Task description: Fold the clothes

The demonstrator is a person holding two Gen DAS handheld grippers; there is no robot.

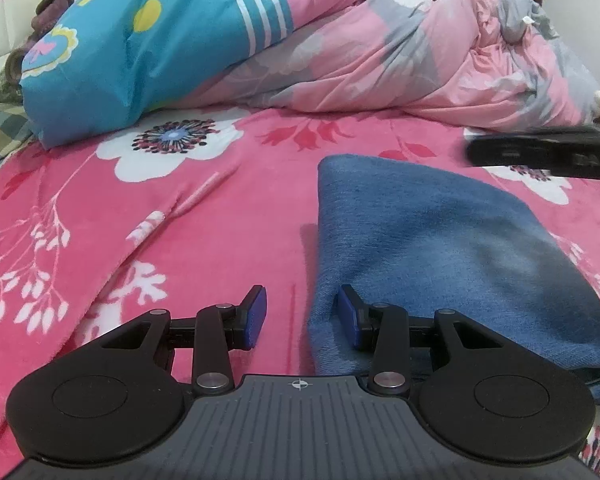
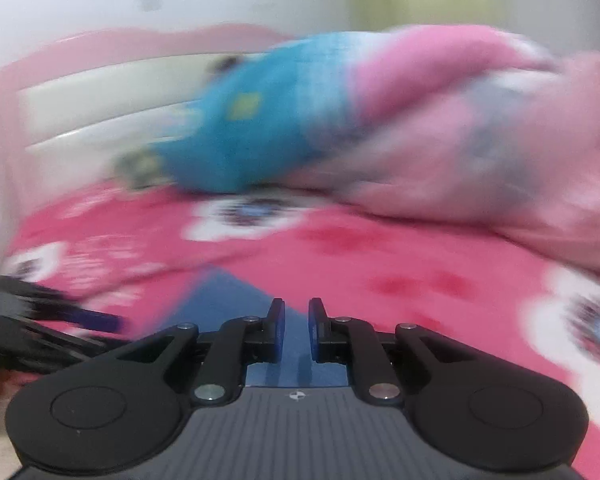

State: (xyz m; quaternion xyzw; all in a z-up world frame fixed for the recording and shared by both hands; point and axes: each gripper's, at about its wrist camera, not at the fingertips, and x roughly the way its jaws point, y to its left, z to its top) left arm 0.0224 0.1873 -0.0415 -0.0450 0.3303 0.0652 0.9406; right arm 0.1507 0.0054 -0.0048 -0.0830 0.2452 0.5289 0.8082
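Right below our left gripper [image 1: 302, 318] lies the folded blue fuzzy cloth [image 1: 440, 256] on the pink flowered bedspread [image 1: 180, 220]; its jaws gape, empty. Behind, a pink and blue quilt [image 1: 300, 40] is heaped. Our right gripper [image 2: 297, 330] floats above, nearly pinched, holding nothing.

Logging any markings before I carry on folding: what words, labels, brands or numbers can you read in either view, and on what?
Raised lettering on the right gripper, seen from the left wrist: too blurred to read.
Crosshair sign, no text, on the left gripper body.
White tag on the pink quilt: too small to read.
Nothing on the blue garment.
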